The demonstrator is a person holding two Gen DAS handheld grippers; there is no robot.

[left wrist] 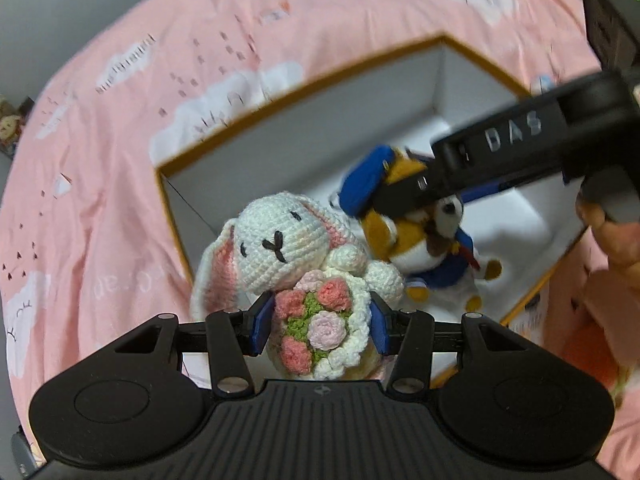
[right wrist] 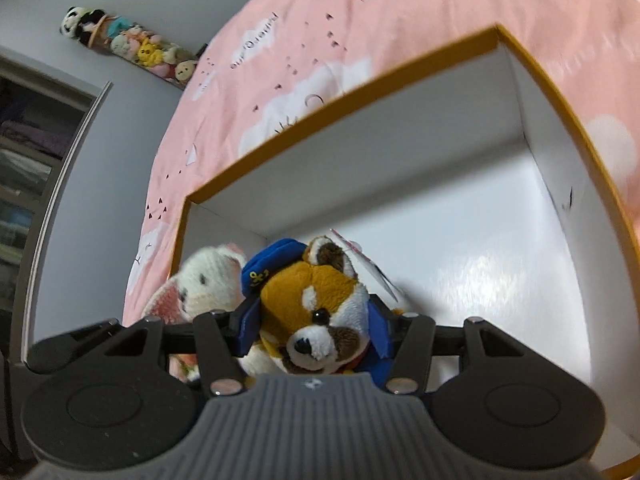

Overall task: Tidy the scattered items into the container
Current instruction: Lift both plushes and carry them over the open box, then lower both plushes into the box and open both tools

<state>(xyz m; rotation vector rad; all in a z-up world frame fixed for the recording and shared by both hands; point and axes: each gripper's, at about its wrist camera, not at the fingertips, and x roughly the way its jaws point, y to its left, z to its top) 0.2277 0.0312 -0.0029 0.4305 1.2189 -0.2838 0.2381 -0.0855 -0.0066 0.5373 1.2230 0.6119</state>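
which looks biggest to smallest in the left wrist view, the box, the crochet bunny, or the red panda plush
1. box, clearly largest.
2. crochet bunny.
3. red panda plush, though the right tool hides part of it and the bunny is nearer the camera, so these two cannot be firmly ranked.

- Even, soft indoor light in both views, no hard shadows.
- Glare: the white glossy floor of the box [right wrist: 500, 264] shows bright smeared patches in the right wrist view.
- The box's inner walls are grey in shade, darker toward the near corner.
- Motion blur smears the pink bedsheet [left wrist: 120, 120] print and the box rim.
- Strong fisheye bending; the corners fall dark.
- The crochet rabbit [left wrist: 280, 248] is sharp; the plush shelf [right wrist: 132, 46] behind is soft.
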